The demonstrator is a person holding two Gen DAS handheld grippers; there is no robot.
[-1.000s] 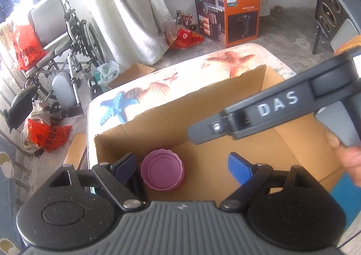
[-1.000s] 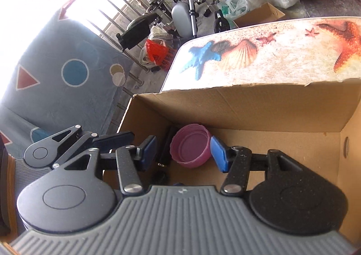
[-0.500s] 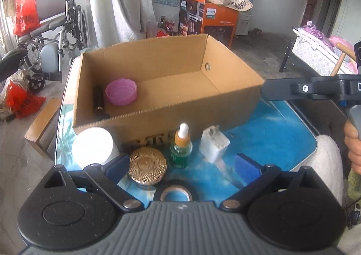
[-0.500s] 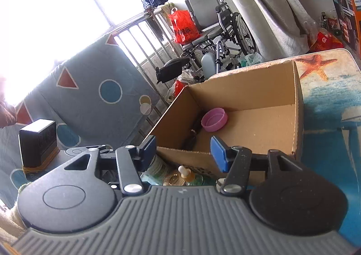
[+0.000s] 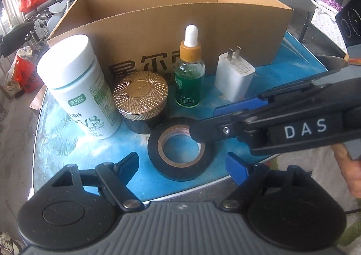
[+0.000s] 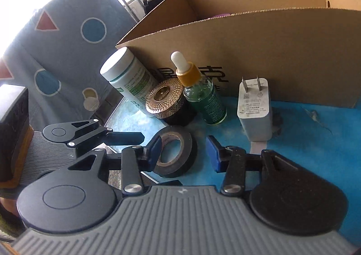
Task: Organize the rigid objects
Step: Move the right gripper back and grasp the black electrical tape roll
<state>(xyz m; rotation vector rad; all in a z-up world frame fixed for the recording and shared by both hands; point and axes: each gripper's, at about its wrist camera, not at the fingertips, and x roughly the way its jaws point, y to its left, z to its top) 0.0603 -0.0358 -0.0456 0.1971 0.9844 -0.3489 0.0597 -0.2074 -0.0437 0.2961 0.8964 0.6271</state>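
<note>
Black tape roll [image 5: 180, 158] flat on blue table [image 5: 282, 70], hole upward.

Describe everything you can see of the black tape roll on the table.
The black tape roll lies flat on the blue tabletop, in front of the gold-lidded jar. Glossy black tape is wound on a printed tan core, with the table showing through its hole. The right gripper hangs close by it, jaws not pressing it.

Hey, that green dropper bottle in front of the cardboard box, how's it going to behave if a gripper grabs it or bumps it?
The dropper bottle stands tall on a narrow base, so a nudge near its cap would probably tip it. Its body looks like clear glass: likely smooth, slippery and breakable. Once down, its round shape would probably roll across the table.
</note>
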